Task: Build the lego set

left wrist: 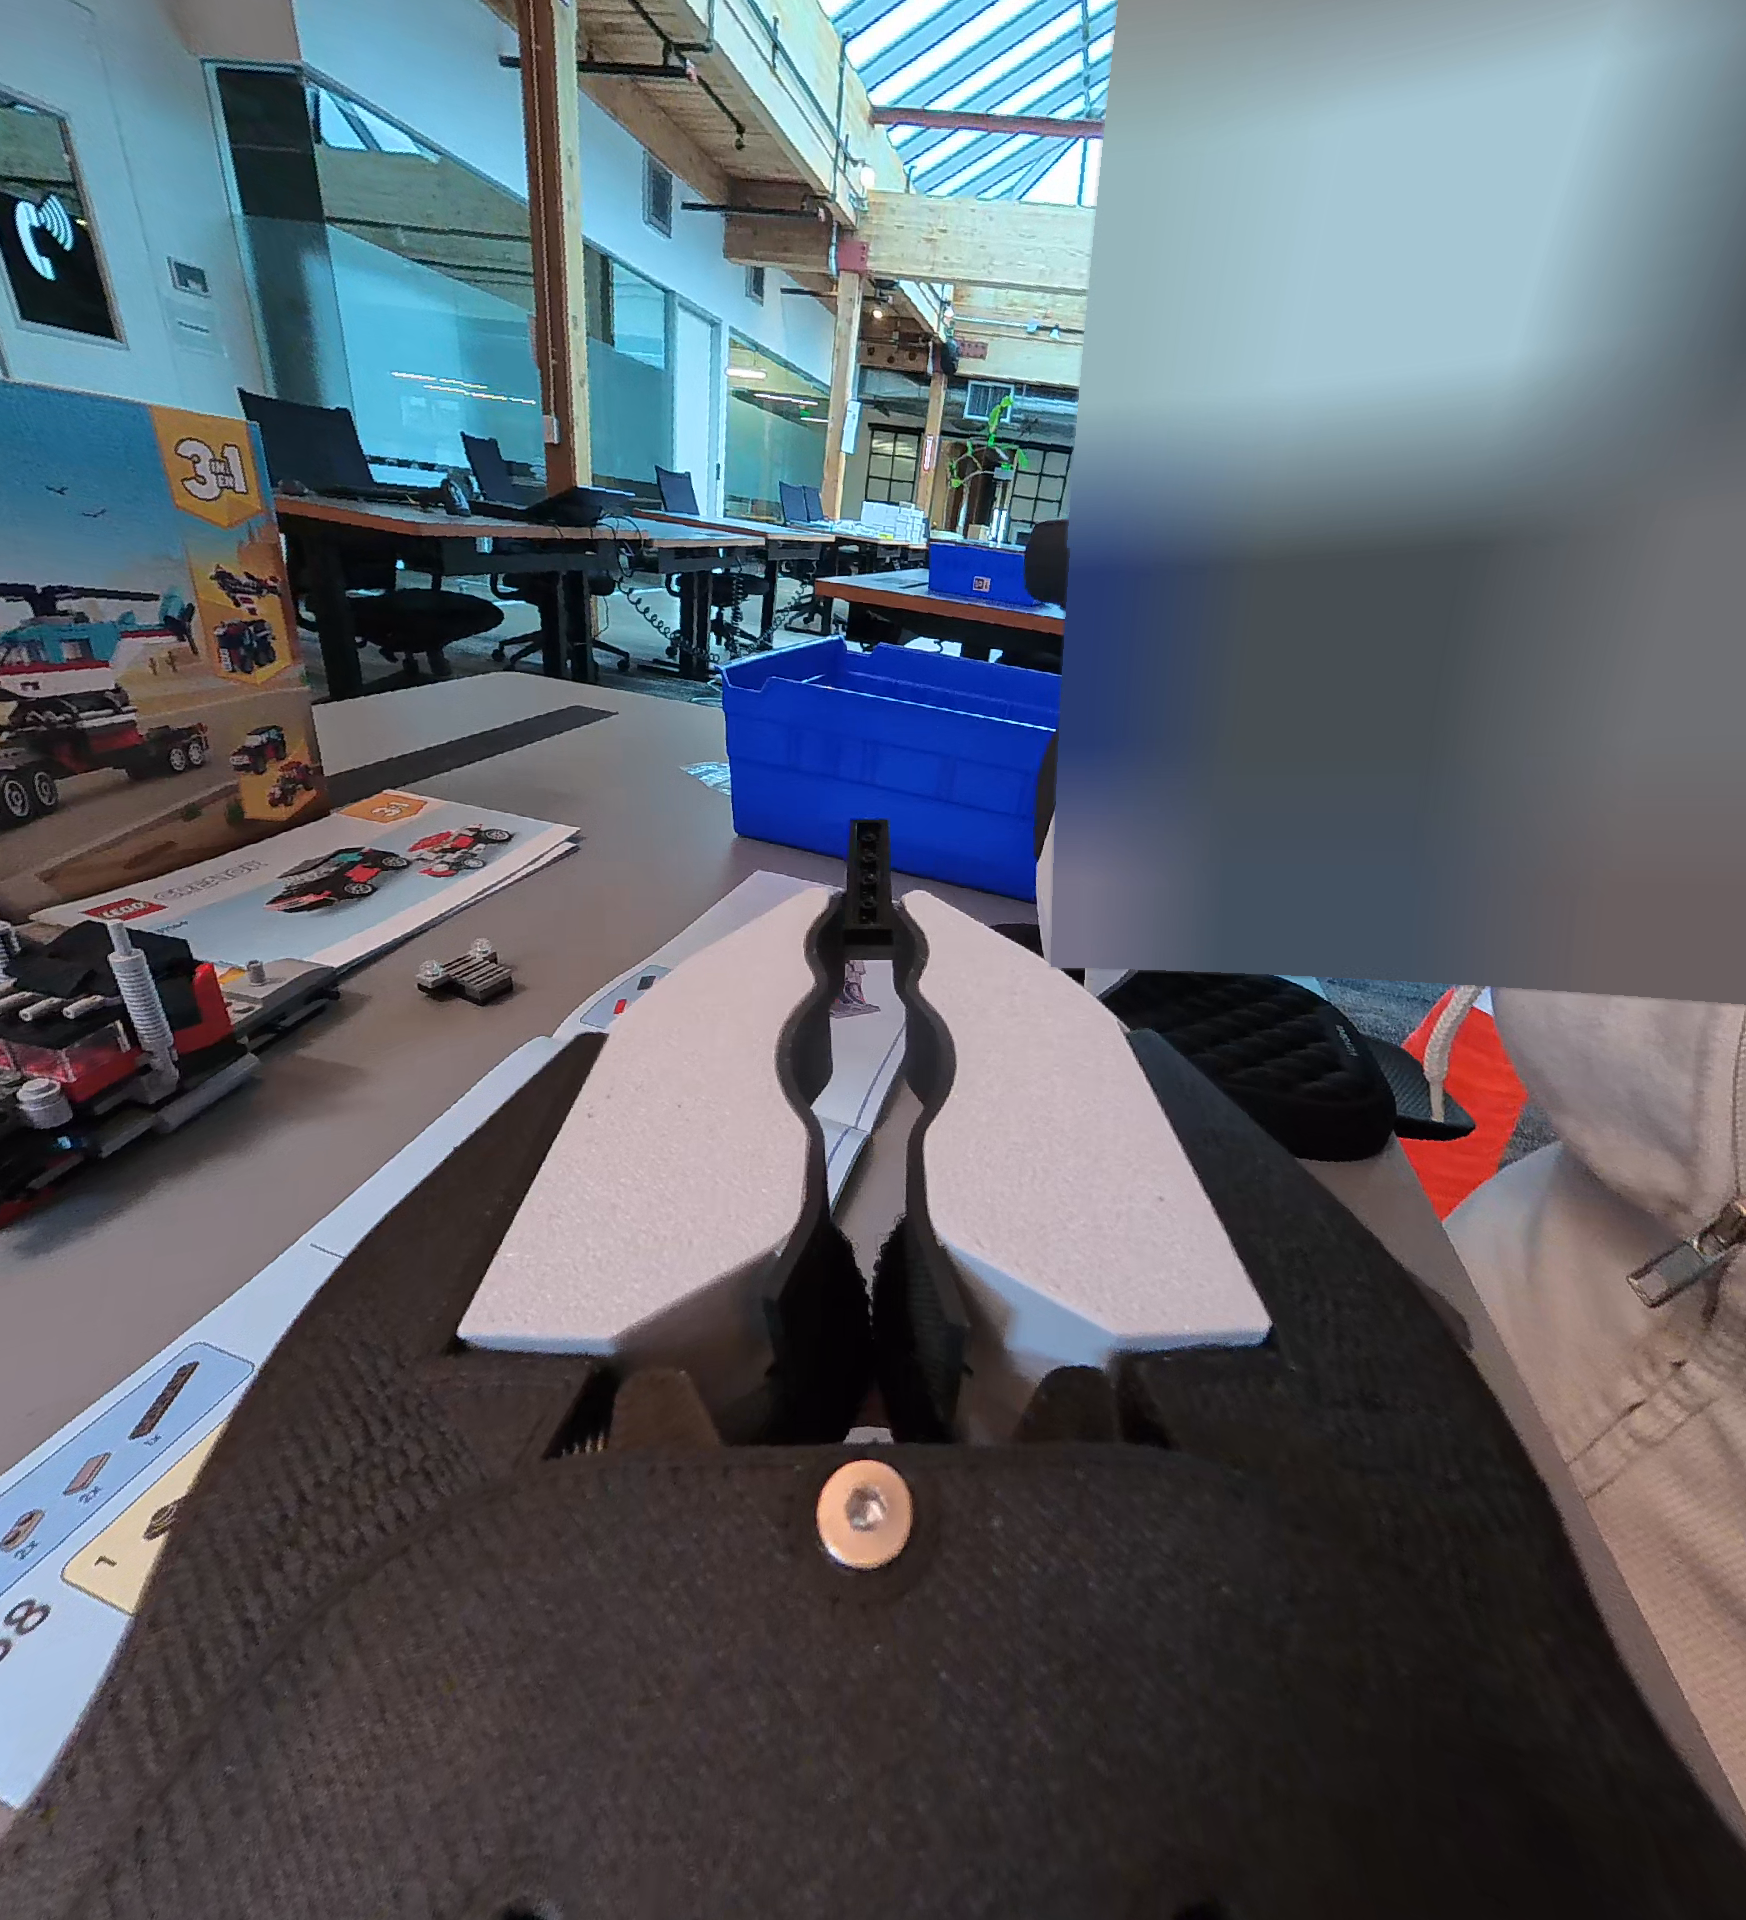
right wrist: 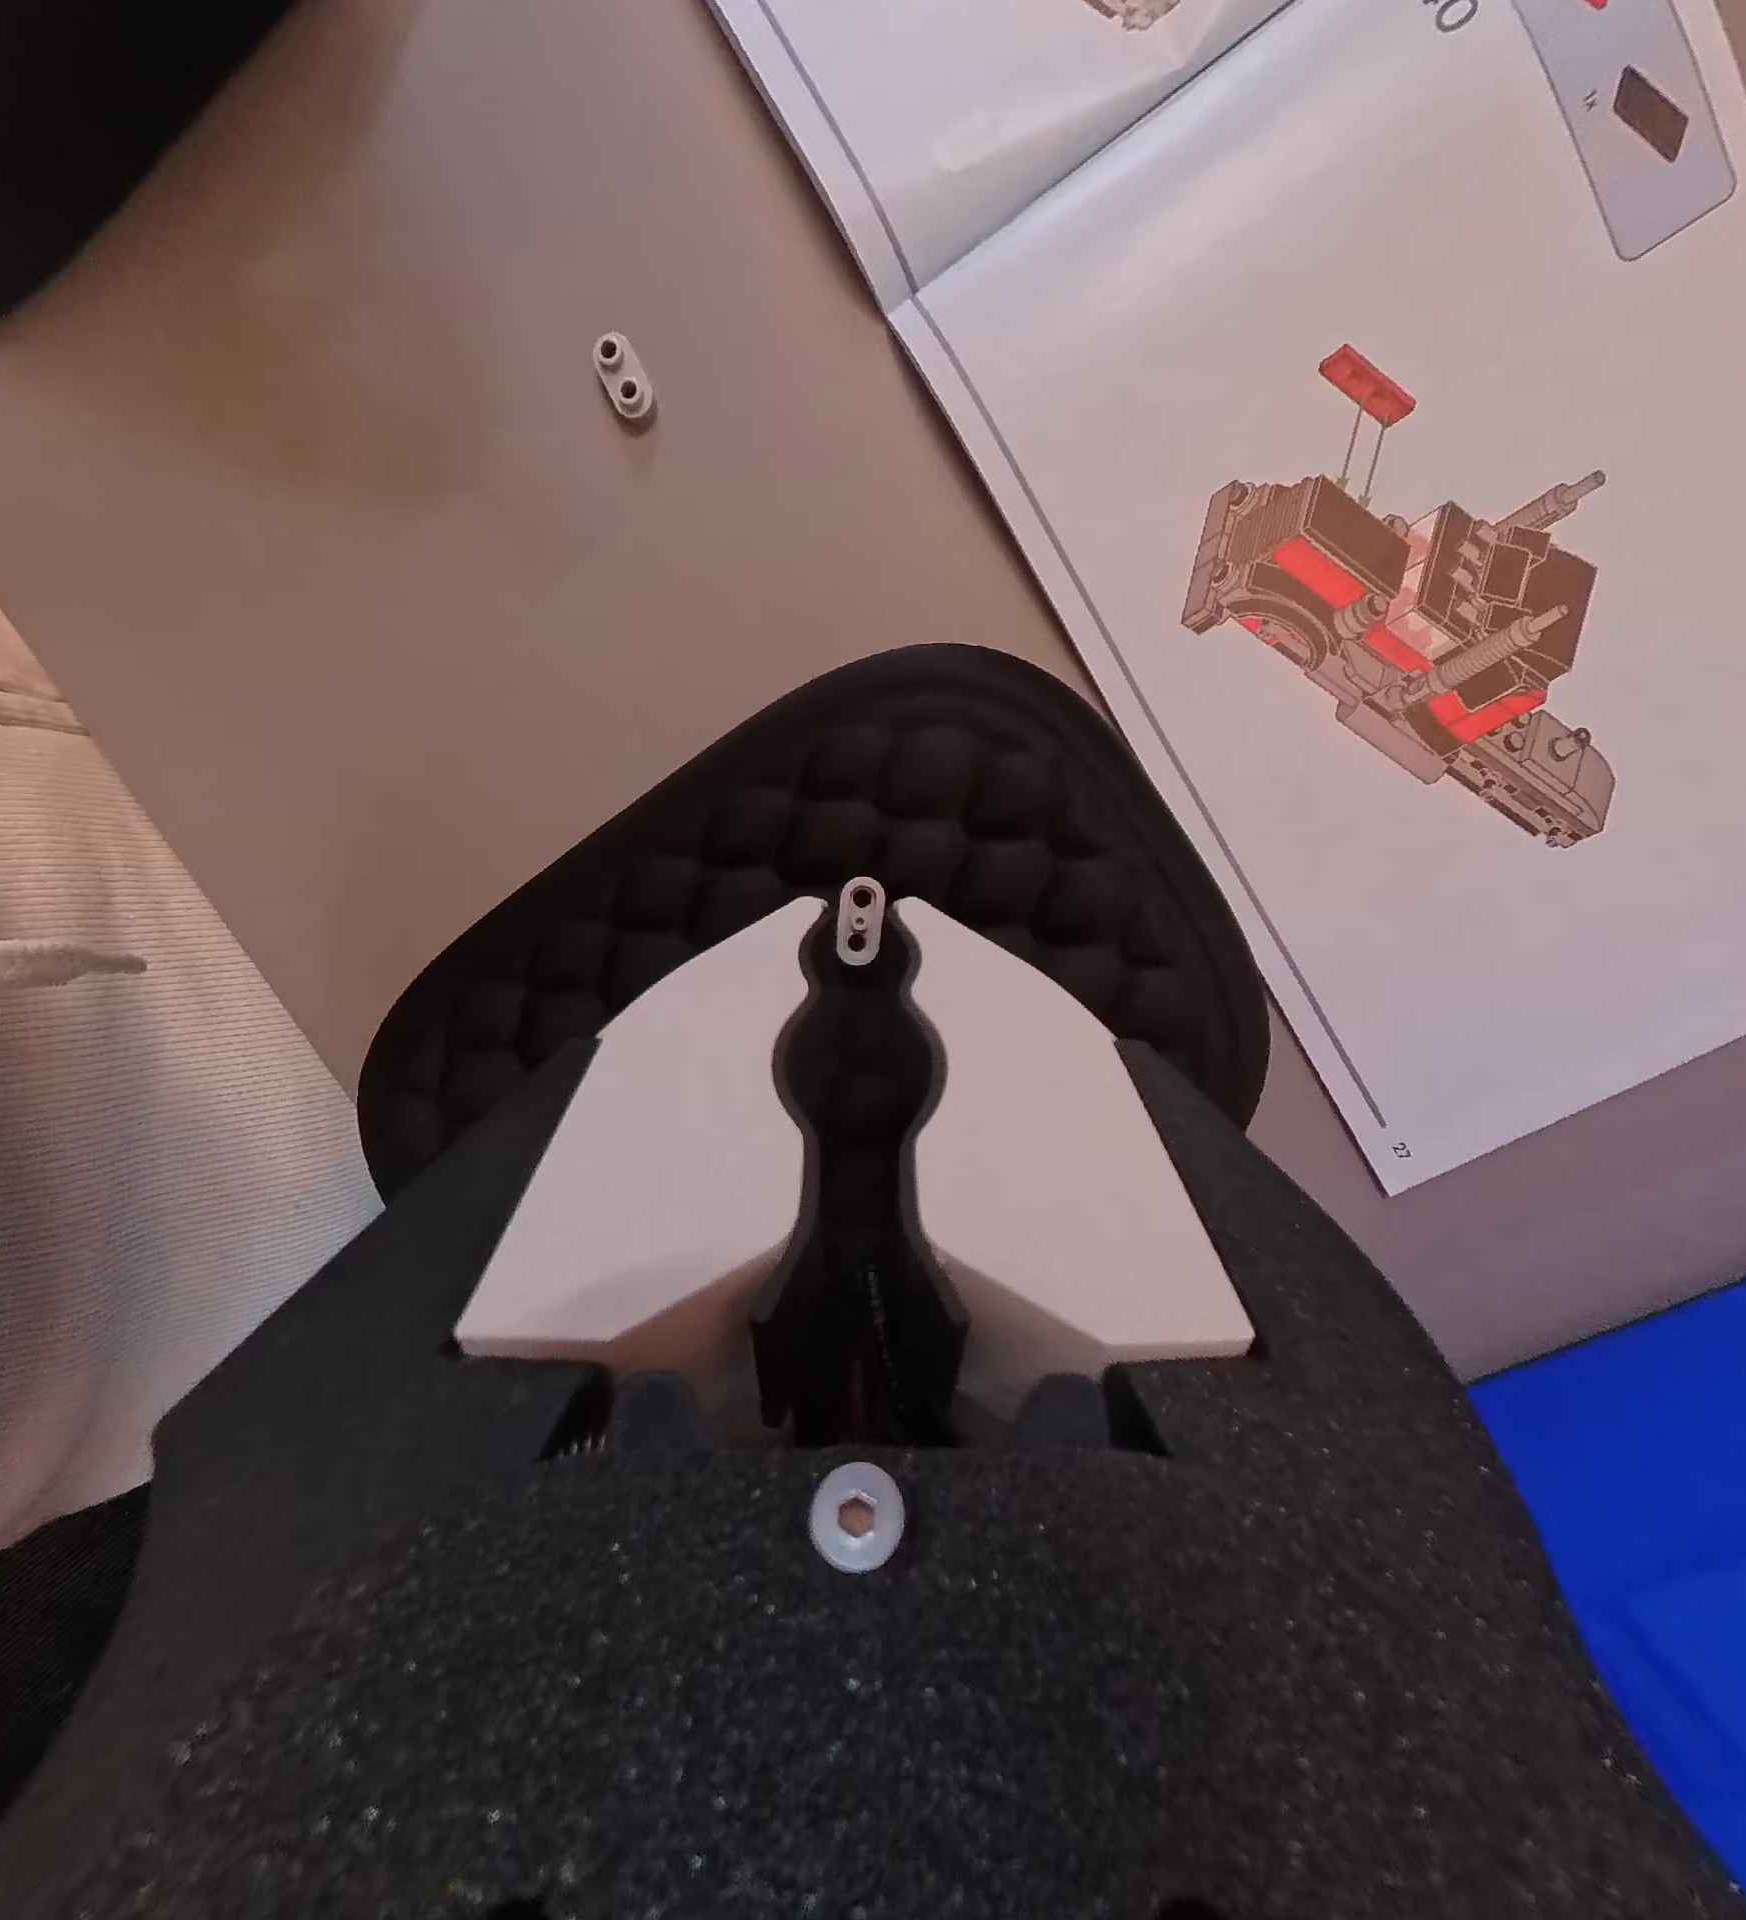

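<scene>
At frame centre, left gripper [left wrist: 867, 925] pinching a black strip [left wrist: 868, 873] upright; right gripper [right wrist: 861, 925] pinching a small grey plate [right wrist: 861, 921], likely for joining.

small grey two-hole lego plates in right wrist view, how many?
2. One grey plate is pinched at the tips of the right gripper; the other grey plate lies loose on the table, farther ahead and left. More may be out of frame.
</scene>
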The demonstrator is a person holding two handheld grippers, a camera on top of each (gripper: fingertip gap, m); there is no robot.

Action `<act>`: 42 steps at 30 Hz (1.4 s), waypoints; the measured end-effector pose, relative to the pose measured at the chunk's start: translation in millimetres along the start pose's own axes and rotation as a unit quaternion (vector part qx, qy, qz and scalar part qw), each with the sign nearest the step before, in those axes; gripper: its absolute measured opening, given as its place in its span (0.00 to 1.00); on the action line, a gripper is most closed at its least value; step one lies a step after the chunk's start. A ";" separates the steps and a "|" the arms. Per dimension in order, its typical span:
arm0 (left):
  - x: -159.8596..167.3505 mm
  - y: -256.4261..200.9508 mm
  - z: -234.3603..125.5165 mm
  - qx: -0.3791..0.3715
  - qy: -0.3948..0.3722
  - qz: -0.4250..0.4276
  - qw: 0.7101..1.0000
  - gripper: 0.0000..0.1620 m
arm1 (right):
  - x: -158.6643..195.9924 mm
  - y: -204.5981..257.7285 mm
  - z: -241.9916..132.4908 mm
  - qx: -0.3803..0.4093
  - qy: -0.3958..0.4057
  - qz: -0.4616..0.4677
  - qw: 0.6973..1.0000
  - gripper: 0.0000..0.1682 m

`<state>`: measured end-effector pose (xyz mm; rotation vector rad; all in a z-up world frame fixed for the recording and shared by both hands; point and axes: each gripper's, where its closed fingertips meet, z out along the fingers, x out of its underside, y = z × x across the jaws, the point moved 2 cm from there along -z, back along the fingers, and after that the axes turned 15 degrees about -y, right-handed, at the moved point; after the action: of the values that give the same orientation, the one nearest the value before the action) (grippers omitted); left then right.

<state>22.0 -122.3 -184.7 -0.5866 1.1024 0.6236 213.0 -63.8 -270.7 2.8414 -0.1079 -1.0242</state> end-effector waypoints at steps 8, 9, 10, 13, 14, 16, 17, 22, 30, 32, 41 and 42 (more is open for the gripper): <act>-1.5 -8.5 0.6 0.034 -0.007 -0.024 0.999 0.05 | -21.7 6.5 -5.9 -0.018 -0.027 -0.060 0.998 0.05; -1.0 -10.2 1.0 0.040 -0.005 -0.028 0.999 0.05 | -31.6 9.9 -8.2 -0.027 -0.042 -0.076 0.996 0.05; -0.1 -12.0 1.5 0.046 -0.002 -0.029 0.999 0.05 | -42.4 13.5 -10.9 -0.035 -0.058 -0.093 0.993 0.05; 4.4 -18.8 3.5 0.061 0.015 -0.019 0.998 0.05 | -76.1 24.2 -20.9 -0.057 -0.109 -0.146 0.982 0.05; 6.4 -21.3 4.3 0.066 0.022 -0.014 0.997 0.05 | -87.0 27.4 -24.0 -0.065 -0.127 -0.164 0.976 0.05; 10.3 -25.6 5.4 0.078 0.035 -0.007 0.996 0.05 | -106.4 34.7 -28.1 -0.090 -0.158 -0.188 0.965 0.05; 11.9 -26.9 5.7 0.082 0.040 -0.005 0.996 0.05 | -114.8 38.2 -28.8 -0.105 -0.169 -0.196 0.960 0.05; 16.3 -29.6 6.4 0.091 0.054 -0.001 0.994 0.05 | -142.2 50.2 -19.6 -0.156 -0.183 -0.237 0.941 0.05; 18.1 -30.8 6.4 0.096 0.059 -0.001 0.994 0.05 | -154.5 56.7 -4.5 -0.180 -0.183 -0.257 0.932 0.05; 18.3 -30.8 6.4 0.097 0.060 -0.003 0.994 0.05 | -154.0 56.9 -2.7 -0.183 -0.182 -0.254 0.932 0.05; 18.7 -29.8 6.6 0.093 0.060 -0.004 0.994 0.05 | -154.3 55.1 0.9 -0.183 -0.164 -0.265 0.932 0.05; 19.0 -29.8 6.7 0.093 0.061 -0.004 0.994 0.05 | -154.4 55.2 0.9 -0.184 -0.163 -0.266 0.932 0.05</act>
<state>53.5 -134.9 -196.4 -0.4726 1.2578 0.4769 92.4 -102.0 -166.5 2.3744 0.7812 -1.4229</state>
